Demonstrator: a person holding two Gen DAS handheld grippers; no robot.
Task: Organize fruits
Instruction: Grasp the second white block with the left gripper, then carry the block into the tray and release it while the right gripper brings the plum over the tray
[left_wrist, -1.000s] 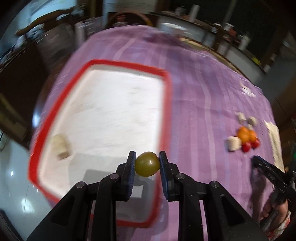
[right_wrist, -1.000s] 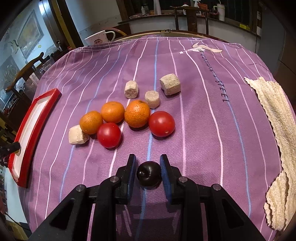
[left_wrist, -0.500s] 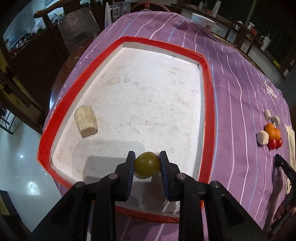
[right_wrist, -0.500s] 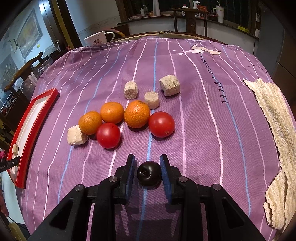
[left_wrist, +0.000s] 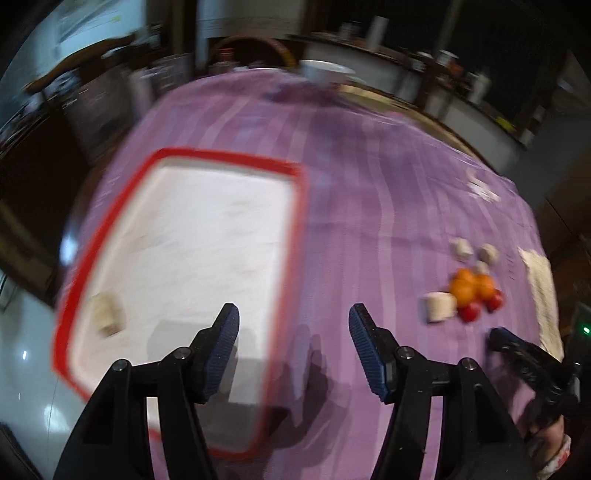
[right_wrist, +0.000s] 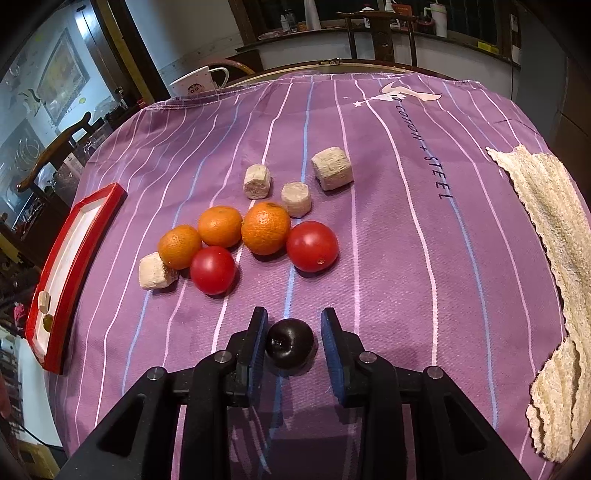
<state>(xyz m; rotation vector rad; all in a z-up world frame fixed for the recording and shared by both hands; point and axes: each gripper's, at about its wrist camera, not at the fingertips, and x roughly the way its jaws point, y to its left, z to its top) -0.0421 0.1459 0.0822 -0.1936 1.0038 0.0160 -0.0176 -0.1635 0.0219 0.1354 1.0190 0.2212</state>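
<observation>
Item: dark plum-like fruit (right_wrist: 290, 343), on the purple-clothed desk (right_wrist: 406, 258), between the right tongs (right_wrist: 293, 341). Jaws slightly apart, opening; left pad touching, right pad clear.
Nearby: three oranges (right_wrist: 265, 228), two tomatoes (right_wrist: 312, 246), pale loofah chunks (right_wrist: 331, 168).
Destination: red-rimmed tray (right_wrist: 79, 236), desk's left edge; holds one chunk and a small olive-green fruit (right_wrist: 47, 322).
Left tongs (left_wrist: 293, 341): empty, jaws opening, over the tray's near corner.
Step, judged: between deliveries. Next: right tongs must clamp the dark fruit squarely before lifting; it may roll.
</observation>
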